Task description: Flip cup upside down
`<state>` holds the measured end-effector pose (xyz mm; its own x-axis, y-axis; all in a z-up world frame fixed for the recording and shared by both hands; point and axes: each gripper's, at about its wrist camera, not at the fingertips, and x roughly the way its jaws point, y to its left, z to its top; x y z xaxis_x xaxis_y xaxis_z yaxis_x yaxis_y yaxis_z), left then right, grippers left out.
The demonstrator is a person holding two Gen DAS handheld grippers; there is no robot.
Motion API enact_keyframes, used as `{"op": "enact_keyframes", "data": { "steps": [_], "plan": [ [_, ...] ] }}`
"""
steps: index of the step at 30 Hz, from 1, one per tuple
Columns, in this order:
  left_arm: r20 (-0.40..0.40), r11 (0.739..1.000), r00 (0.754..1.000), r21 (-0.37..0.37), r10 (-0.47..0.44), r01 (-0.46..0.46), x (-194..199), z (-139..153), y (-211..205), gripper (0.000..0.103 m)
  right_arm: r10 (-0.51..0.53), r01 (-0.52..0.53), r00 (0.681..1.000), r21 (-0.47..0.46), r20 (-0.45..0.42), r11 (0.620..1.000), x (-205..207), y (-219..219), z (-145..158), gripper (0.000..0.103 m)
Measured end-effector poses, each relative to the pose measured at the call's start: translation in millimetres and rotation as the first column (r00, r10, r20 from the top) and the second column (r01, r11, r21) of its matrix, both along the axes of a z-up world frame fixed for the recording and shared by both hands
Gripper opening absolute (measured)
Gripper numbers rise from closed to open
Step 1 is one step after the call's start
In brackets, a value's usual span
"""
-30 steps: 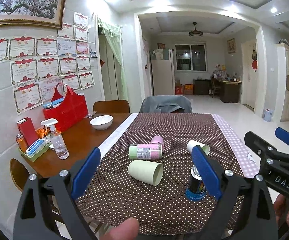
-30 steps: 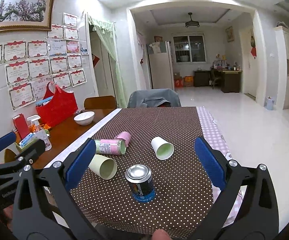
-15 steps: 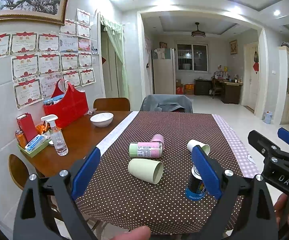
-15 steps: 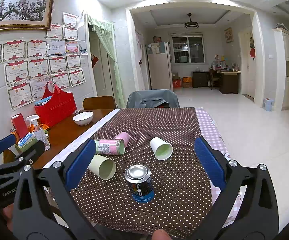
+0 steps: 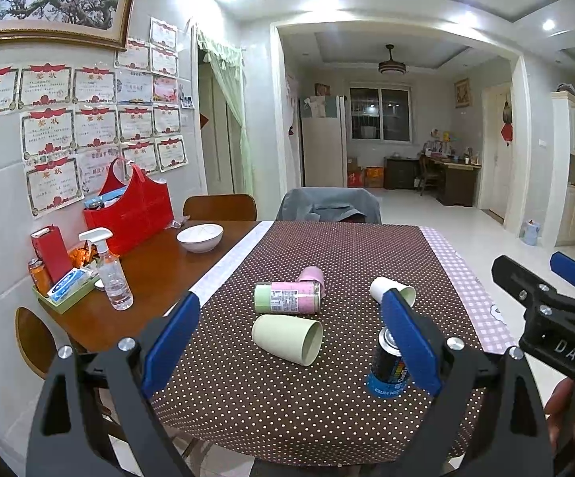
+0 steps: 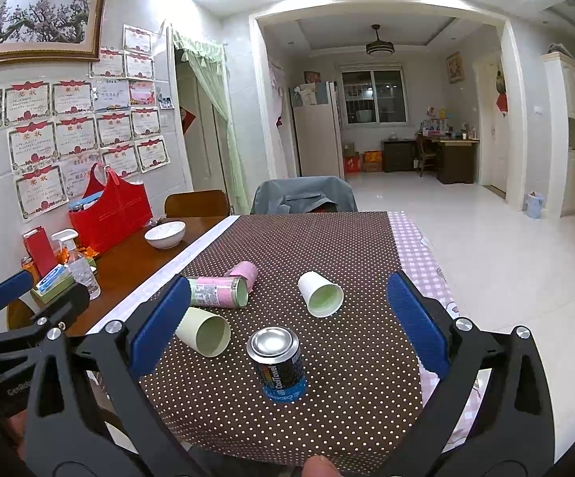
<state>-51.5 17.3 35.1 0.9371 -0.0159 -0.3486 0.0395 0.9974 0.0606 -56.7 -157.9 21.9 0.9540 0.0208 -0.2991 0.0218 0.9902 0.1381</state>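
A pale green cup lies on its side on the brown dotted tablecloth, mouth to the right; it also shows in the right wrist view. A white paper cup lies on its side further right. A pink cup lies behind a pink and green can. My left gripper is open and empty, held short of the table's near edge. My right gripper is open and empty, also short of the table.
A dark upright can with a blue base stands near the front. On the bare wood at left are a white bowl, a spray bottle, a red bag and a green tray. Chairs stand at the far end.
Both grippers have drawn back and risen slightly, so the table sits a little farther away. Nothing on the table has moved.
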Motion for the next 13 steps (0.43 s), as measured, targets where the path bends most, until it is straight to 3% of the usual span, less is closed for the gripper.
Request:
{"op": "enact_keyframes", "data": {
  "steps": [13],
  "plan": [
    [-0.001,1.0,1.0,0.013,0.018,-0.018,-0.1,1.0,0.2,0.091,0.004,-0.004,1.0,0.007,-0.005,1.0,3.1,-1.0,-0.6,0.097]
  ]
}}
